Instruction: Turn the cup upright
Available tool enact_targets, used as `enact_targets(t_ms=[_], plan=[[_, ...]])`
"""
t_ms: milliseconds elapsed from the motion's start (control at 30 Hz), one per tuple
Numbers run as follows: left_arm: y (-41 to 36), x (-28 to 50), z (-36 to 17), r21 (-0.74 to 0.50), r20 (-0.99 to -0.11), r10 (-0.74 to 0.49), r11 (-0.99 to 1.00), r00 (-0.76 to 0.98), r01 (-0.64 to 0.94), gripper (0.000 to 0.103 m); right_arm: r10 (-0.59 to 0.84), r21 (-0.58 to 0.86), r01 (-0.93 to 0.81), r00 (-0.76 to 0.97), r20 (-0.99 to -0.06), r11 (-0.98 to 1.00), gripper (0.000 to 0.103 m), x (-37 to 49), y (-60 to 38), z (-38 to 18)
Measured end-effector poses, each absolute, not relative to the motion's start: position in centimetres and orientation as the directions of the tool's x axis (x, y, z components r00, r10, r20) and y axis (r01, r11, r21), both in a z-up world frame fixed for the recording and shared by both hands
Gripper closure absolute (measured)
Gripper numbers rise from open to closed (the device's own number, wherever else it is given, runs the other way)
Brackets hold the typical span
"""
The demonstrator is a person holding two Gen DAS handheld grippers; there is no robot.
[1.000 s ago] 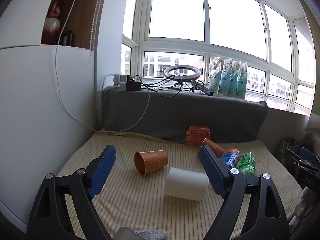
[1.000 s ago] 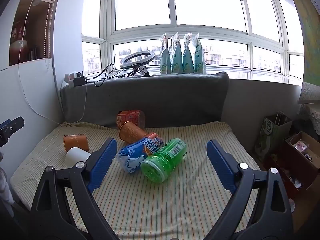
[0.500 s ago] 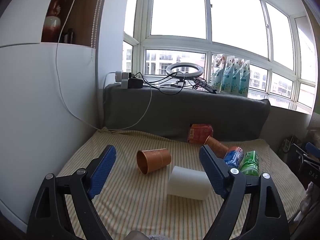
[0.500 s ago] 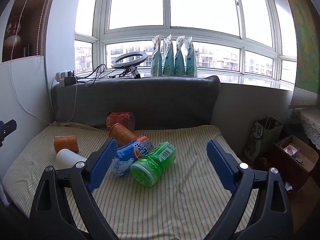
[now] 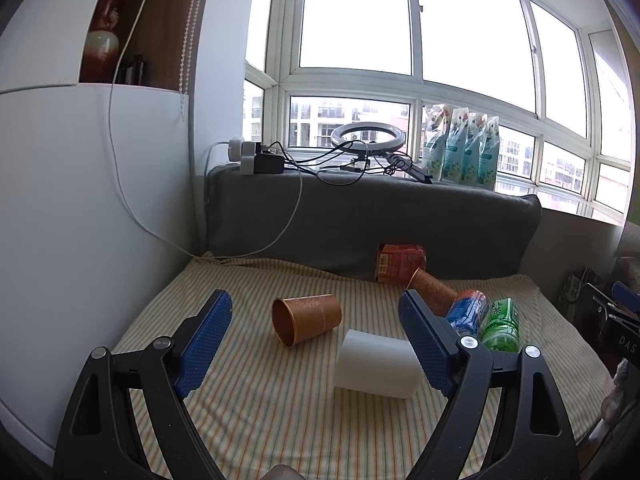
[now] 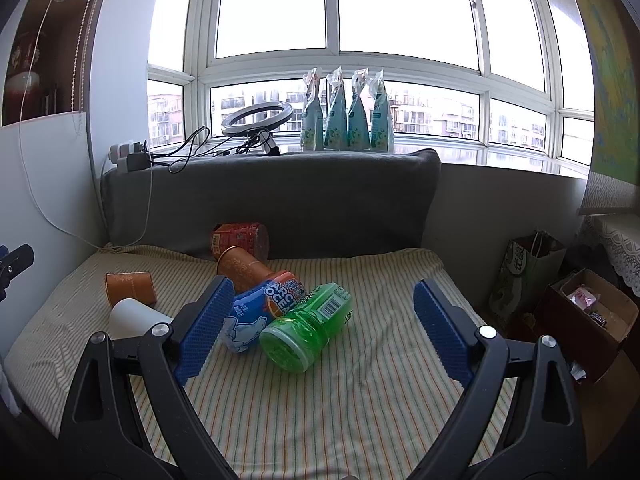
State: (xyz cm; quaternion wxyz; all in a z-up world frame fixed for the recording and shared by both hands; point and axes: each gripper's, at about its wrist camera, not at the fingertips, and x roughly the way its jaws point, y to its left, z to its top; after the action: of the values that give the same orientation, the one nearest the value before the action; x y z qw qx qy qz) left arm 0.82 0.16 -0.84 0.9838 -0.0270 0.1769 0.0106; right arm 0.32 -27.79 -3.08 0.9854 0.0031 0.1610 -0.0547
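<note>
An orange paper cup [image 5: 307, 318] lies on its side on the striped cloth, mouth toward me; it also shows in the right wrist view [image 6: 130, 289]. A white cup [image 5: 376, 364] lies on its side beside it, and shows in the right wrist view [image 6: 134, 318] too. A second orange cup [image 5: 432, 291] lies tipped against the cans. My left gripper [image 5: 316, 344] is open and empty, held above the cloth short of both cups. My right gripper [image 6: 320, 324] is open and empty, held in front of the bottles.
A blue can [image 6: 260, 312], a green bottle [image 6: 306, 326] and a red can [image 6: 240, 238] lie mid-cloth. A grey padded backrest [image 6: 280, 192] stands behind, with a ring light [image 5: 366, 136], cables and pouches [image 6: 346, 114] on the sill. A white cabinet [image 5: 80, 220] stands left; bags and boxes [image 6: 588, 312] right.
Both grippers have risen and tilted slightly, so the cups and cans sit a little lower and farther in view. Nothing on the cloth has moved.
</note>
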Motion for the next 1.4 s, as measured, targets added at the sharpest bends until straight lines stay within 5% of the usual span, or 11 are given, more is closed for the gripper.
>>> enact_targets(t_ms=[1400], plan=[[-0.15,0.67,-0.56,-0.043,-0.348,-0.002,0.999,0.937,-0.013,0.018,-0.1,-0.006,0.104,0.941,-0.324,0.995,0.01,0.45,-27.64,-3.37]])
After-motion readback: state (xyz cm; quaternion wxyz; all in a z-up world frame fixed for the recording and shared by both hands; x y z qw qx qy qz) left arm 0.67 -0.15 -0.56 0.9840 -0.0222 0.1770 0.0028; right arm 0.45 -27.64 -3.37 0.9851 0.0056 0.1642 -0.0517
